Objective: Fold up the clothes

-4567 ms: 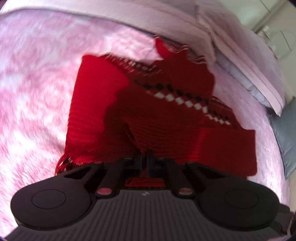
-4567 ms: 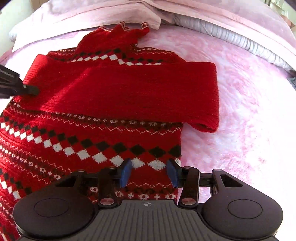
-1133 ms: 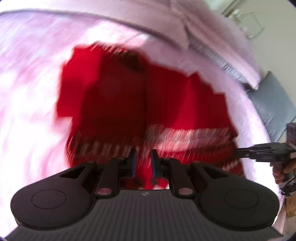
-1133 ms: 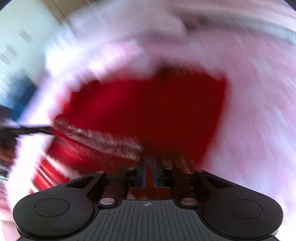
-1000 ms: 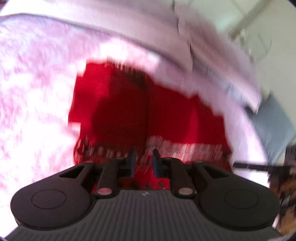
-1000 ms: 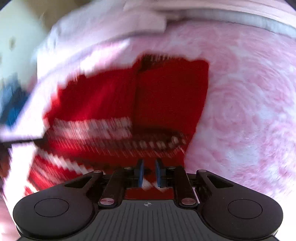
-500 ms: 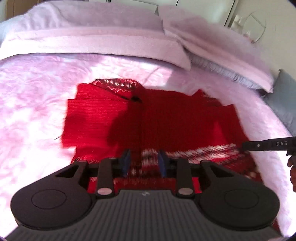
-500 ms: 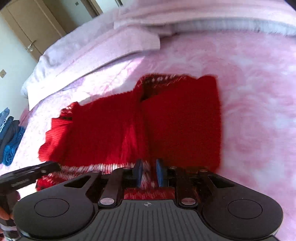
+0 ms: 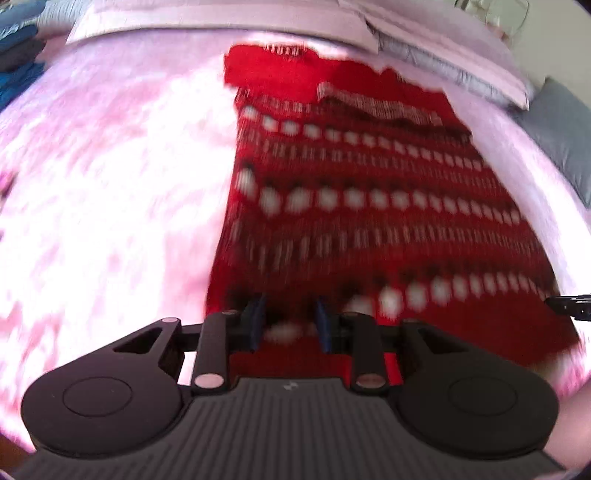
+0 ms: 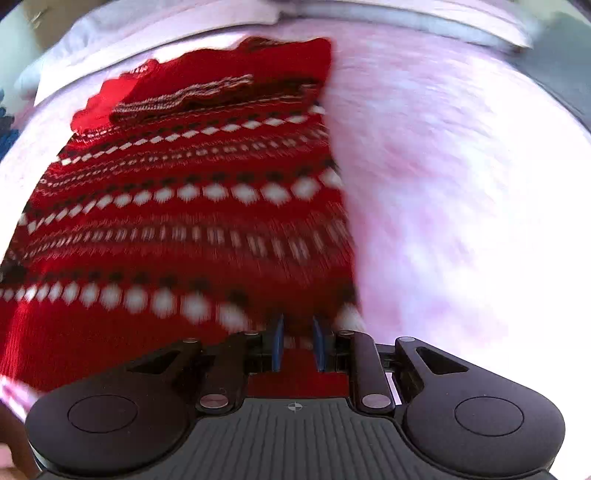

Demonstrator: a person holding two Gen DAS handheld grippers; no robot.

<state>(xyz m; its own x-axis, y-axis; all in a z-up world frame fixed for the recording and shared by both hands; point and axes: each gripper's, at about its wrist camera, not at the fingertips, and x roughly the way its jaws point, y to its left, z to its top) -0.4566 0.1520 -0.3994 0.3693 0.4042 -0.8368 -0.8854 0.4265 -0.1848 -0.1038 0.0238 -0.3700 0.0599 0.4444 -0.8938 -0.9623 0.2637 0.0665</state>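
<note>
Left wrist view is showing the red patterned sweater [image 9: 369,206] lying spread over the pink bedspread [image 9: 110,184], running from the near edge of the bed up toward the pillows [image 9: 221,18] at the head. It is looking blurred, but rows of white diamonds and dashed bands are crossing the red knit, and a folded layer with a striped hem is sitting on top at the far end. The left gripper [image 9: 288,321] is pointing down at the sweater's near left corner, its blue pads [image 9: 255,317] standing a little apart with red knit showing between them; whether they are pinching the fabric I cannot tell. At the right edge of this view the tip of the other tool is poking in. Right wrist view is showing the same sweater [image 10: 184,206] from its right side, its right edge running along bare bedspread [image 10: 461,184]. The right gripper [image 10: 297,343] is hovering at the near right corner, fingers narrowly apart, red cloth between them, grip unclear.
</note>
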